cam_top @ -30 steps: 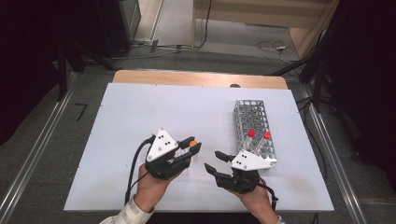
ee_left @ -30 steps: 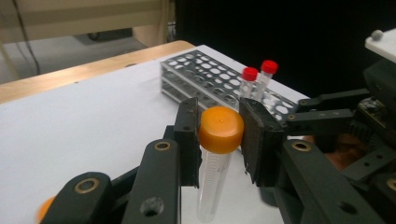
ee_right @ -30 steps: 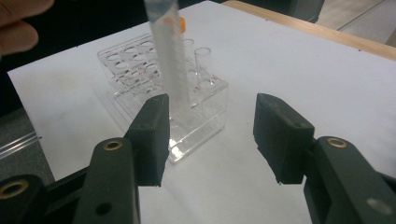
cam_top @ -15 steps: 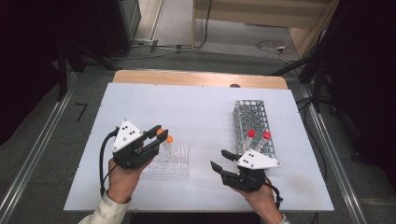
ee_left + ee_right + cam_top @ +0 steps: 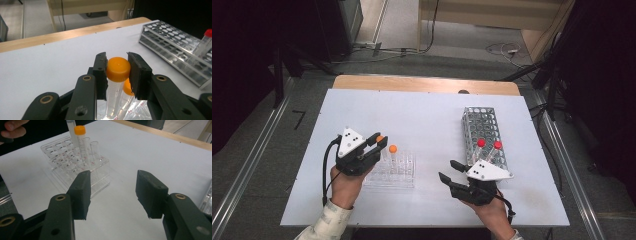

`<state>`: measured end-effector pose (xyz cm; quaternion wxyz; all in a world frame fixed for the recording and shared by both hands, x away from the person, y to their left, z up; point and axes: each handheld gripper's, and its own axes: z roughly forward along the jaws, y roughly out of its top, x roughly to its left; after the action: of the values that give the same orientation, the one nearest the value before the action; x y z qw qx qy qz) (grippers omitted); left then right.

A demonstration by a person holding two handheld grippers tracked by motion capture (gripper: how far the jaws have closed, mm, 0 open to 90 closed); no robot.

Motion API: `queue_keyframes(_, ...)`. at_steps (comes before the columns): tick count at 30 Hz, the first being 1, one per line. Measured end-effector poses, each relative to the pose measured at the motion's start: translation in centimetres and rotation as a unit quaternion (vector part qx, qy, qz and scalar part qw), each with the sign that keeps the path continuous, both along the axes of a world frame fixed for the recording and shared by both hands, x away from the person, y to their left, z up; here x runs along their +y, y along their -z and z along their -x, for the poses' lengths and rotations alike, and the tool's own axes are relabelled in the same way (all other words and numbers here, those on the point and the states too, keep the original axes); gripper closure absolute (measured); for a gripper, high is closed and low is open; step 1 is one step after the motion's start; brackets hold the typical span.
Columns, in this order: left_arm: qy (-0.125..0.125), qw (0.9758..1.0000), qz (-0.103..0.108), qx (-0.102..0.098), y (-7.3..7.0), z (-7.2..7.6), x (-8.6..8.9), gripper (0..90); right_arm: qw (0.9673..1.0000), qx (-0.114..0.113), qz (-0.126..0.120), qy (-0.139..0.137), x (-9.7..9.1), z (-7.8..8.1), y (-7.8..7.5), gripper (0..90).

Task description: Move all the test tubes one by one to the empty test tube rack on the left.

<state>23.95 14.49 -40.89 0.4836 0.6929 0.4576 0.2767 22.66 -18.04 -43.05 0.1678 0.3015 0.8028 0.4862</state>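
Observation:
My left gripper [image 5: 381,142] is shut on the orange cap of a clear tube [image 5: 118,66], which hangs upright over the left part of a clear plastic rack [image 5: 399,173]. A second orange-capped tube [image 5: 392,149] stands in that rack just right of the held one, its cap [image 5: 127,88] below the jaws. My right gripper [image 5: 454,172] hovers open and empty near the table's front, right of the clear rack; in its own view the jaws [image 5: 112,192] point at the rack [image 5: 75,167] and the standing tube [image 5: 80,135].
A metal wire rack [image 5: 482,125] lies at the right with two red-capped tubes [image 5: 481,143] [image 5: 497,145] near its front end, close behind my right gripper. The white table [image 5: 422,115] has a wooden strip [image 5: 422,84] along its far edge. A hand [image 5: 12,127] holds the left gripper.
My left gripper has carried the orange-capped tube leftward and slightly down, uncovering the clear rack and the tube standing in it. The right gripper has hardly shifted.

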Motion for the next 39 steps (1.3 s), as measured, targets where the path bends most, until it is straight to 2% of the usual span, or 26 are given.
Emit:
queue_keyframes(7, -0.002, 0.9998, -0.014, 0.016, 1.4, -0.2, -0.5, 69.4, 1.0, 0.0, 0.0, 0.001, -0.1, 0.0, 0.1, 44.1)
queue_keyframes(14, -0.006, 0.9998, -0.005, 0.017, 1.2, -0.1, -0.2, 63.8, 1.0, 0.0, 0.0, 0.004, -0.3, 0.0, 0.0, 43.6)
queue_keyframes(17, -0.006, 0.9998, 0.006, 0.017, 1.0, 0.1, 0.0, 63.2, 1.0, -0.003, 0.001, 0.009, -0.6, 0.0, -0.1, 43.5)
queue_keyframes(24, -0.001, 0.9995, 0.021, 0.022, 0.6, 0.2, -0.2, 41.0, 0.9989, -0.007, 0.0, 0.046, -3.1, -0.3, -0.2, 40.8)
queue_keyframes(27, 0.002, 0.9994, 0.024, 0.026, 0.4, 0.2, -0.3, 35.8, 0.9976, -0.009, -0.002, 0.069, -4.6, -0.4, -0.3, 40.8)
queue_keyframes(31, 0.003, 0.9994, 0.025, 0.026, 0.3, 0.3, -0.5, 32.7, 0.9952, -0.014, 0.0, 0.097, -6.2, -0.6, -0.3, 40.8)
queue_keyframes(39, 0.004, 0.9994, 0.026, 0.024, 0.1, 0.4, -0.5, 31.5, 0.9909, -0.017, 0.01, 0.133, -7.8, -1.5, 0.2, 41.1)
